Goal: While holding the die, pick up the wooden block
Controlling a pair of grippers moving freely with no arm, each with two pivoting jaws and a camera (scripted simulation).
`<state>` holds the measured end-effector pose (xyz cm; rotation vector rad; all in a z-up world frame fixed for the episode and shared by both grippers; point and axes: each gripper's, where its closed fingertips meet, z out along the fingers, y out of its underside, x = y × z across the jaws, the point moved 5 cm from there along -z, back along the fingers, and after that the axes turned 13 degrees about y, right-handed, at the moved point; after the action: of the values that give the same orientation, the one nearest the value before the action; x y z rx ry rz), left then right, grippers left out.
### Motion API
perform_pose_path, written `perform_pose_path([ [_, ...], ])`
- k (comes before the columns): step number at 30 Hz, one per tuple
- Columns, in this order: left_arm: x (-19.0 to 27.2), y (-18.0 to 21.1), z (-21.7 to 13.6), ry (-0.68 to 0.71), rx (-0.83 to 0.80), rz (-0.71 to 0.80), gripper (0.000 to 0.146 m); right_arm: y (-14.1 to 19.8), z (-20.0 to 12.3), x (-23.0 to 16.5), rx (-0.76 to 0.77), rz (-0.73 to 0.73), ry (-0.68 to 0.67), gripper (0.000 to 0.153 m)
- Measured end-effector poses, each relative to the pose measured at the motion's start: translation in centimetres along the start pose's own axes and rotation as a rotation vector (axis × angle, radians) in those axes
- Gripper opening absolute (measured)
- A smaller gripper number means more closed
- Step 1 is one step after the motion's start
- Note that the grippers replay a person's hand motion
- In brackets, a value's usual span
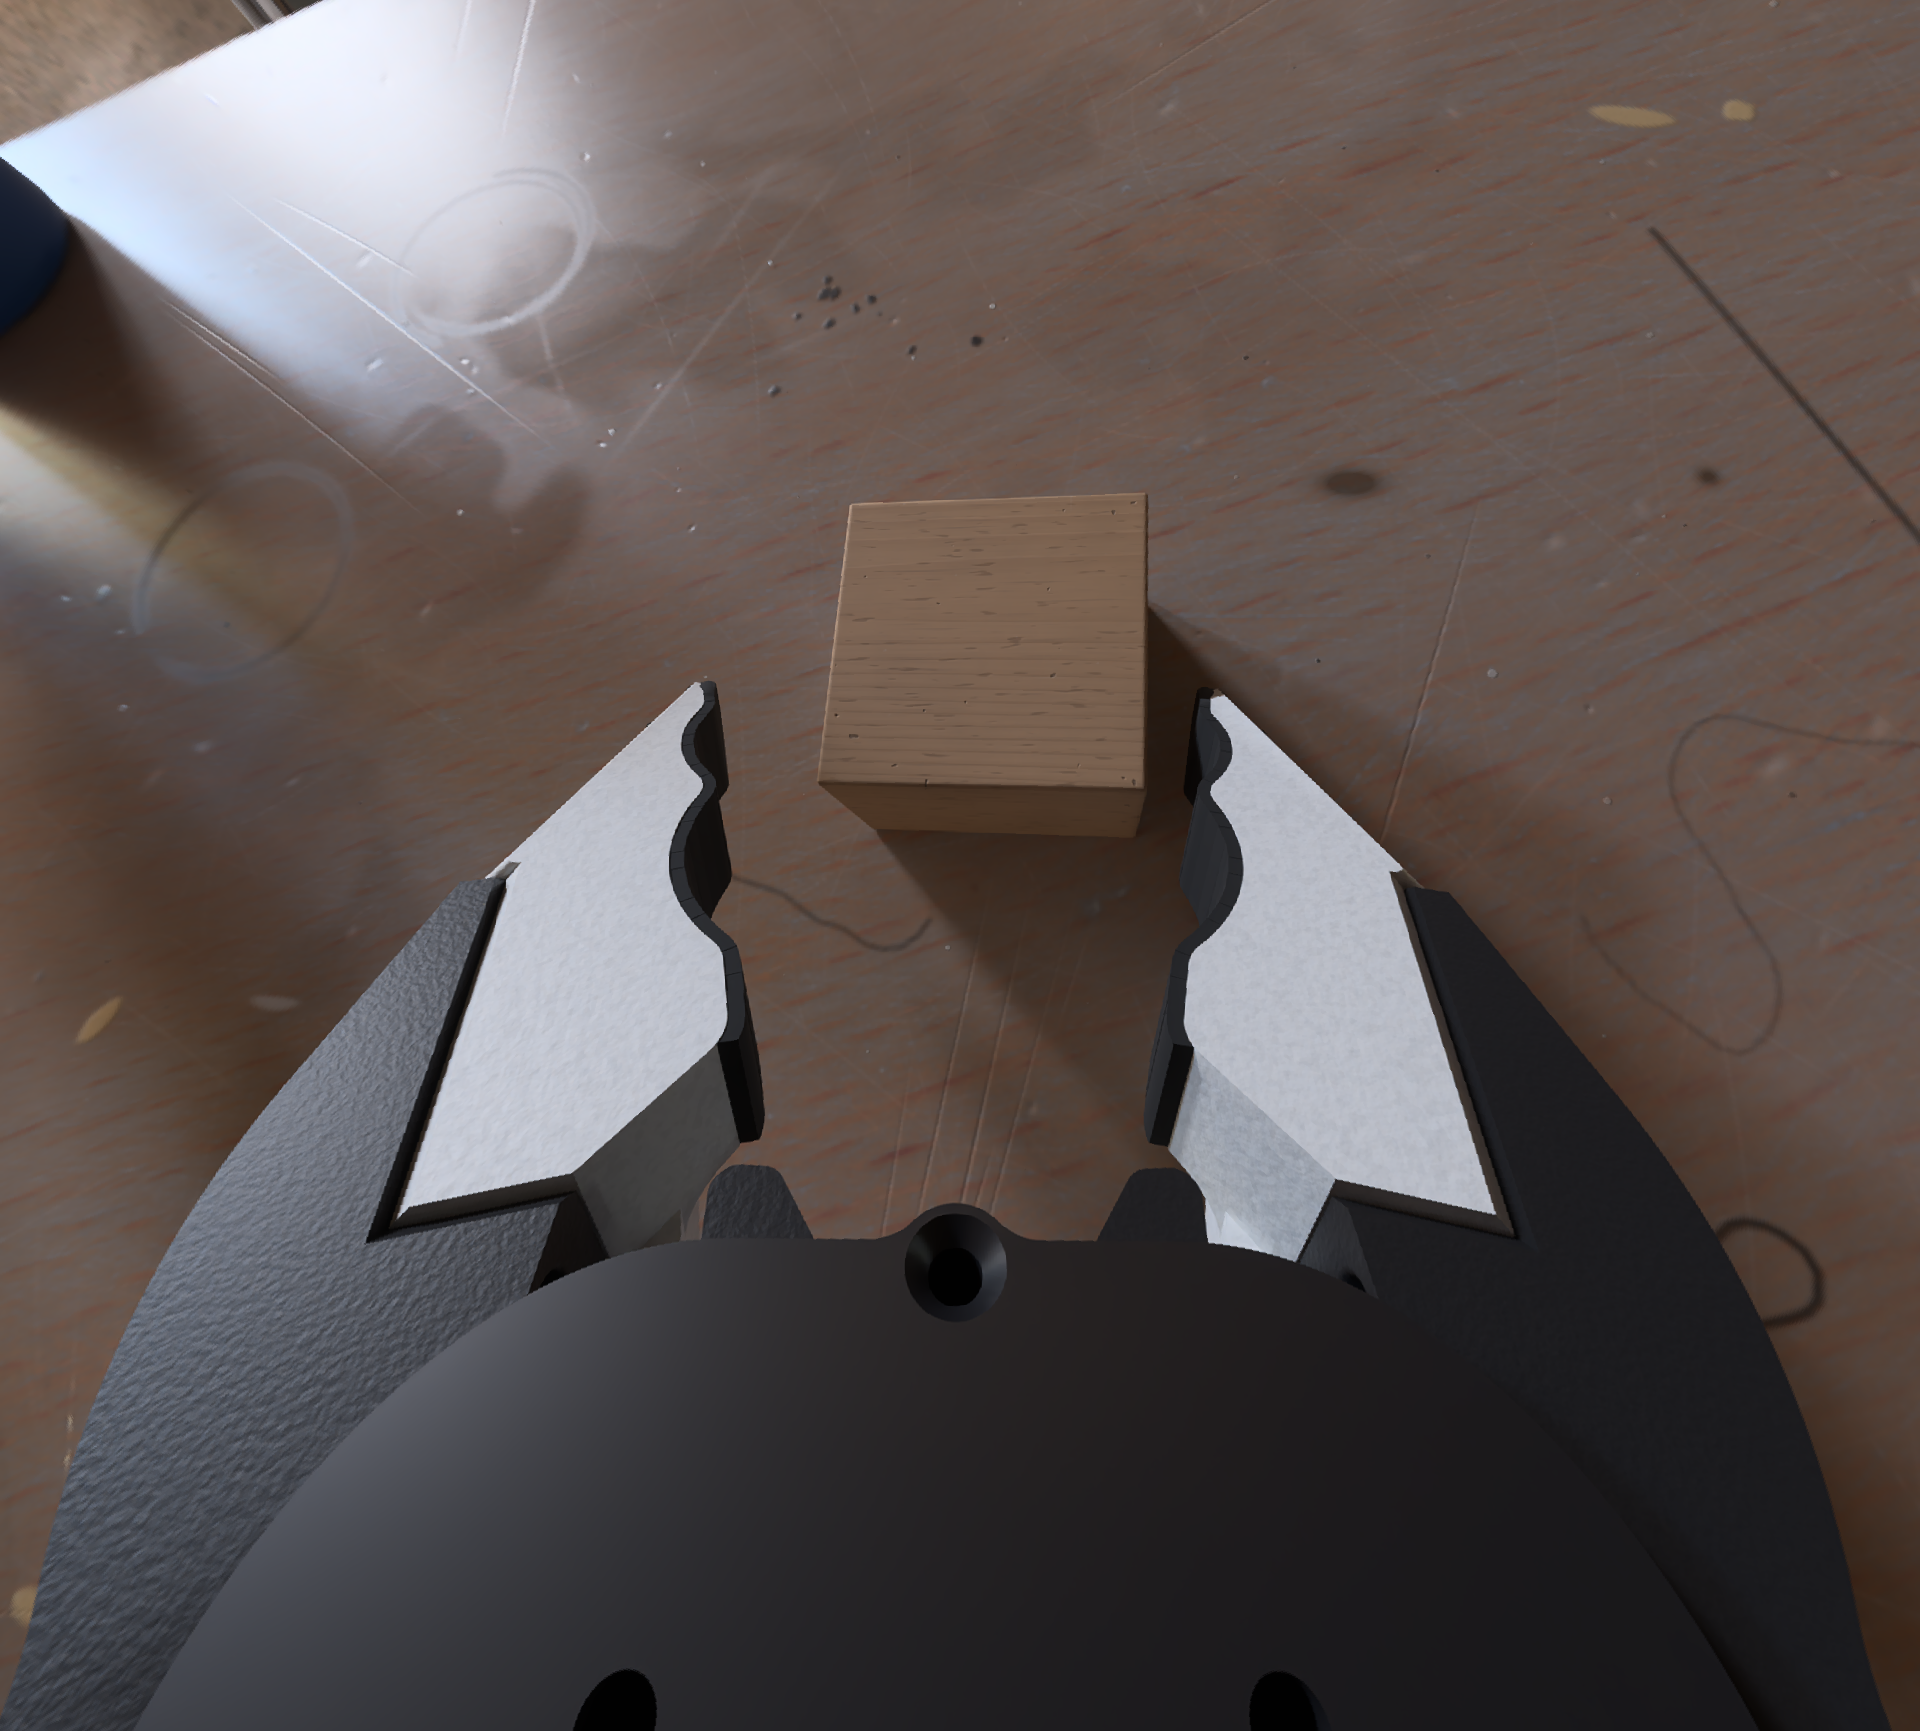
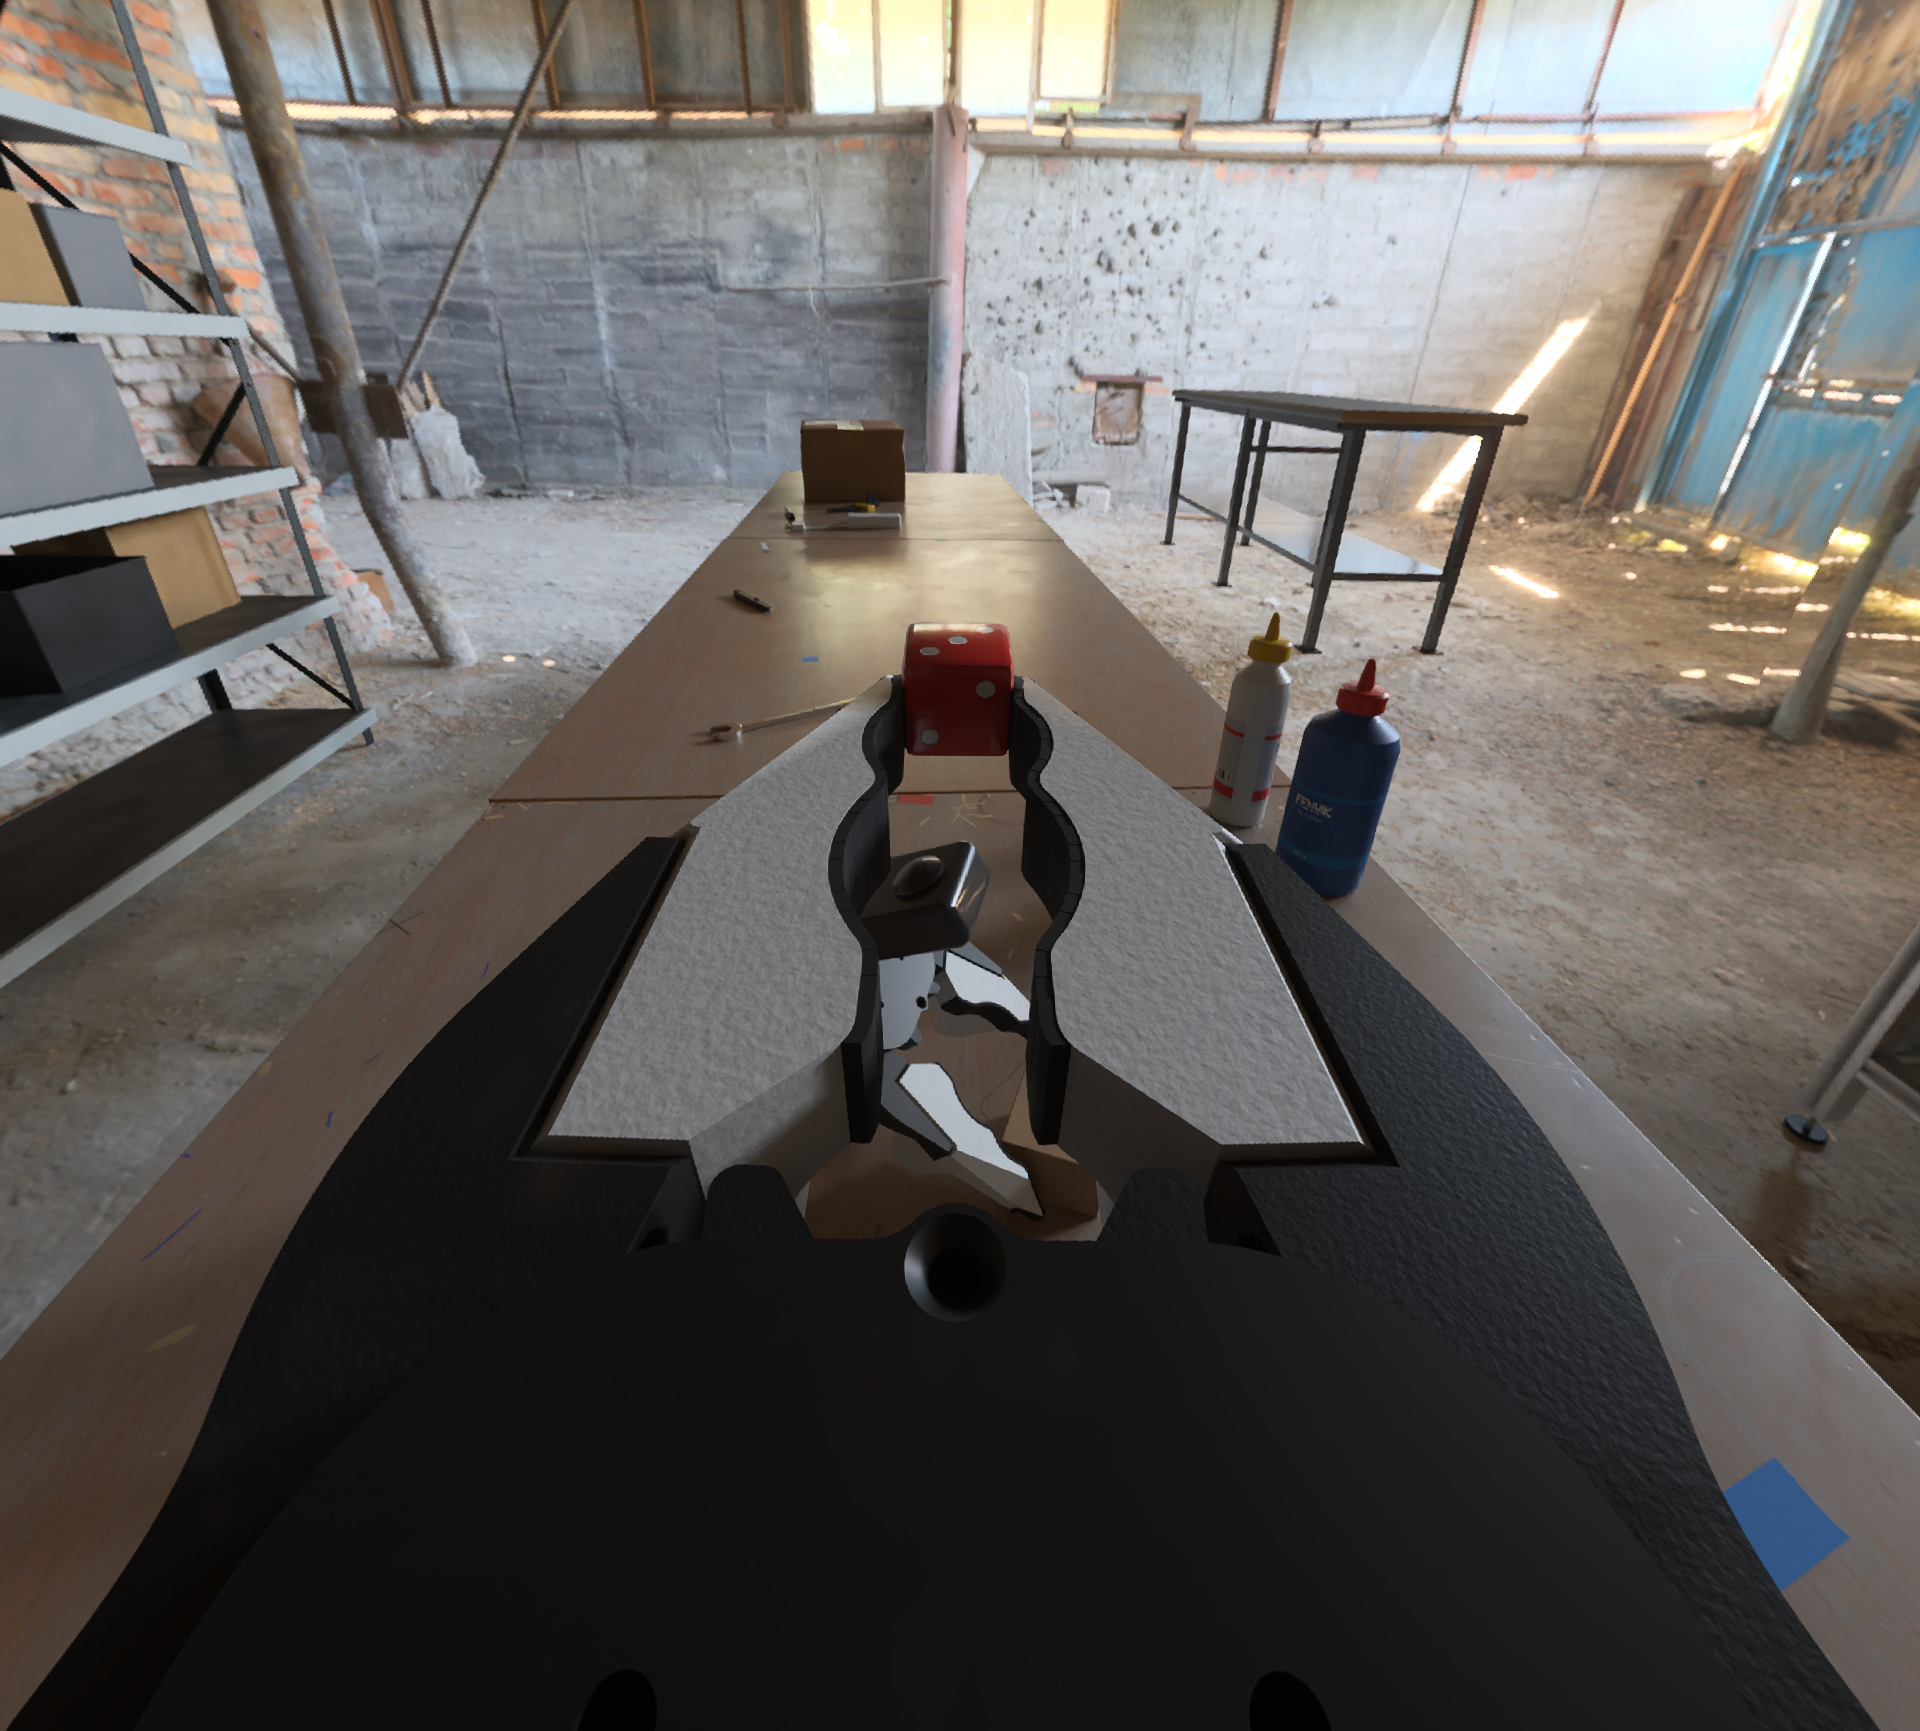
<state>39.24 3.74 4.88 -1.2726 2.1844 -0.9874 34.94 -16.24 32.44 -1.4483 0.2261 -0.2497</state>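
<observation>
A light wooden block (image 1: 987,658) stands on the scratched brown table (image 1: 1351,227) in the left wrist view. My left gripper (image 1: 956,705) is open above the table. Its fingertips sit either side of the block's near half, apart from it. In the right wrist view my right gripper (image 2: 956,694) is shut on a red die (image 2: 956,689) with white pips and holds it above the long table (image 2: 831,601). Through the gap between its fingers the left gripper (image 2: 925,892) shows lower down, with a bit of the wooden block (image 2: 1060,1182).
A white bottle with a yellow cap (image 2: 1252,725) and a blue bottle with a red cap (image 2: 1340,788) stand at the table's right edge. A cardboard box (image 2: 852,457) and small tools lie at the far end. Shelves (image 2: 156,621) stand to the left. A metal table (image 2: 1351,476) stands to the right.
</observation>
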Motion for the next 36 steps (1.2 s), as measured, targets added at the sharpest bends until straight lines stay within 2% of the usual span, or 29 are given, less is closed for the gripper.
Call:
perform_pose_path([
  [4,-0.2,0.0,0.5,0.064,-0.030,-0.058,0.088,-0.8,-1.1,0.1,0.025,-0.006,0.003,0.019],
  [10,-0.1,0.1,0.8,0.127,-0.047,-0.094,0.078,-1.8,-2.7,0.4,0.067,-0.011,0.020,0.019],
  [13,0.1,-0.1,0.9,0.146,-0.043,-0.074,0.062,-2.0,-3.1,0.7,0.069,-0.009,0.033,0.019],
  [19,0.3,-0.2,0.9,0.194,-0.050,-0.036,0.062,-1.8,-3.4,1.4,0.042,-0.007,0.064,0.019],
  [27,0.8,-1.8,-1.1,0.099,-0.053,0.111,0.062,-1.4,-3.4,2.0,0.012,0.004,0.086,0.019],
  [36,1.1,-5.7,-5.7,-0.024,0.063,0.240,0.062,0.1,-2.0,2.6,-0.092,-0.011,0.164,0.019],
])
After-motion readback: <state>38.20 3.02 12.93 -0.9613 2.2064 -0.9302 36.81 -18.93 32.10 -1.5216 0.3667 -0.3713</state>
